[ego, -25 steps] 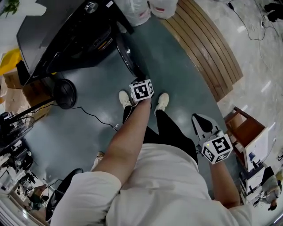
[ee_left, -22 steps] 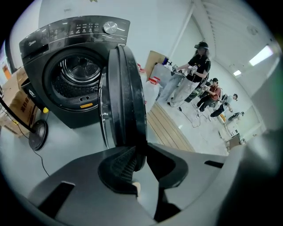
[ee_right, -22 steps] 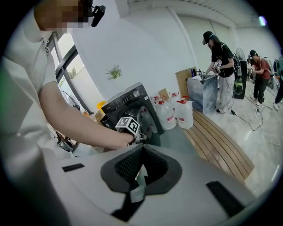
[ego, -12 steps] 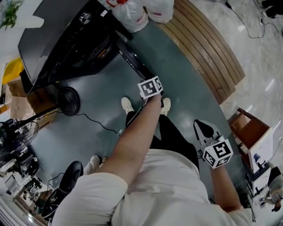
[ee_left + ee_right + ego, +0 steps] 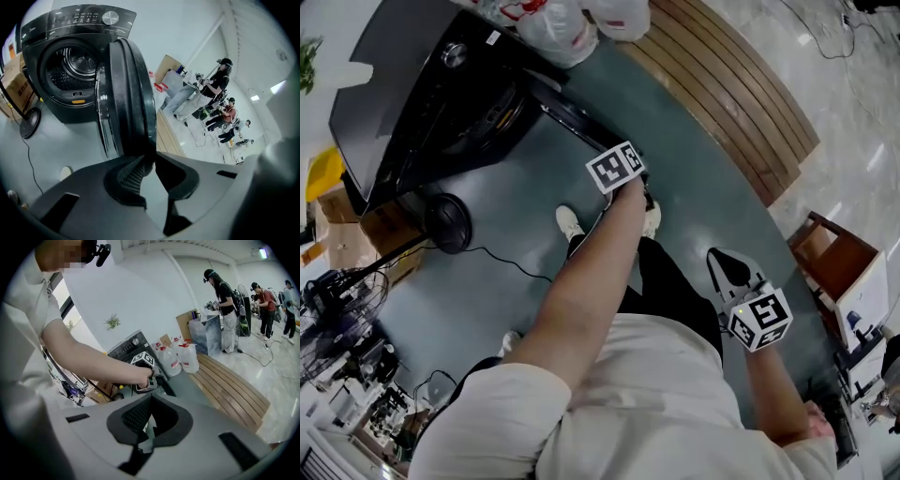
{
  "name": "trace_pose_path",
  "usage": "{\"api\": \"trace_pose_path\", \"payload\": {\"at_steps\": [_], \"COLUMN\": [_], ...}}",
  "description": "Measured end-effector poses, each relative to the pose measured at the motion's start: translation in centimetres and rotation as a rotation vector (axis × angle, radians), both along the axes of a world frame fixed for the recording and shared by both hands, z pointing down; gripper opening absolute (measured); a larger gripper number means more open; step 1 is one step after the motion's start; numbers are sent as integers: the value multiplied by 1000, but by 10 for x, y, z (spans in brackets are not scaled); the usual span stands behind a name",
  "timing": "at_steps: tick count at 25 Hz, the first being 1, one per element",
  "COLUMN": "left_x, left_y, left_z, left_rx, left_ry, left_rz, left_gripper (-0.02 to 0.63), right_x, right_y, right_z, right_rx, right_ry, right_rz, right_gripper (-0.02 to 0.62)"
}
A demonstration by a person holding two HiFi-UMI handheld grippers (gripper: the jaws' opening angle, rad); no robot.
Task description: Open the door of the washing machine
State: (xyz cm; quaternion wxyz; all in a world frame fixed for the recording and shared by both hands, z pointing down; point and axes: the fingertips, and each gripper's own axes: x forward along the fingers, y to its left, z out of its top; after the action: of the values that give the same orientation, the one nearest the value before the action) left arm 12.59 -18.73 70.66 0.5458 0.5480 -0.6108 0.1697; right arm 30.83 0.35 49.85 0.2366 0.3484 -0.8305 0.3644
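Grey-green floor (image 5: 516,234) fills the room under me, with a wooden platform (image 5: 741,103) at the right side. On this floor stands the black washing machine (image 5: 422,94), and its drum (image 5: 75,65) is open to see. The door (image 5: 131,93) stands far out from the front, edge-on to my left hand-held gripper (image 5: 151,158). The jaws of this one are closed on the free rim of the door, low on it. So the door lies straight ahead of this gripper, with its hinge side at the far end by the machine and its flat face almost along the jaws' direction. I judge that more opening needs a sideways arc around the hinge, not a straight pull. My right hand-held gripper (image 5: 151,398) has its jaws together on nothing and hangs by my side, well apart from the door.
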Motion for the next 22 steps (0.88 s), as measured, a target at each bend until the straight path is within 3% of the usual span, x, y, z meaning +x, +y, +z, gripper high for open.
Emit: {"api": "trace_pose_path", "payload": {"at_steps": [22], "left_x": [19], "left_y": [-25], "left_z": [-1], "left_rx": [-1], "left_ry": [53], "left_rz": [-67], "left_gripper": [78], "right_x": [30], "right_y": [3], "right_z": [1], "right_rx": [-12], "right_ry": [-2], "right_rz": [36], "right_gripper": [8]}}
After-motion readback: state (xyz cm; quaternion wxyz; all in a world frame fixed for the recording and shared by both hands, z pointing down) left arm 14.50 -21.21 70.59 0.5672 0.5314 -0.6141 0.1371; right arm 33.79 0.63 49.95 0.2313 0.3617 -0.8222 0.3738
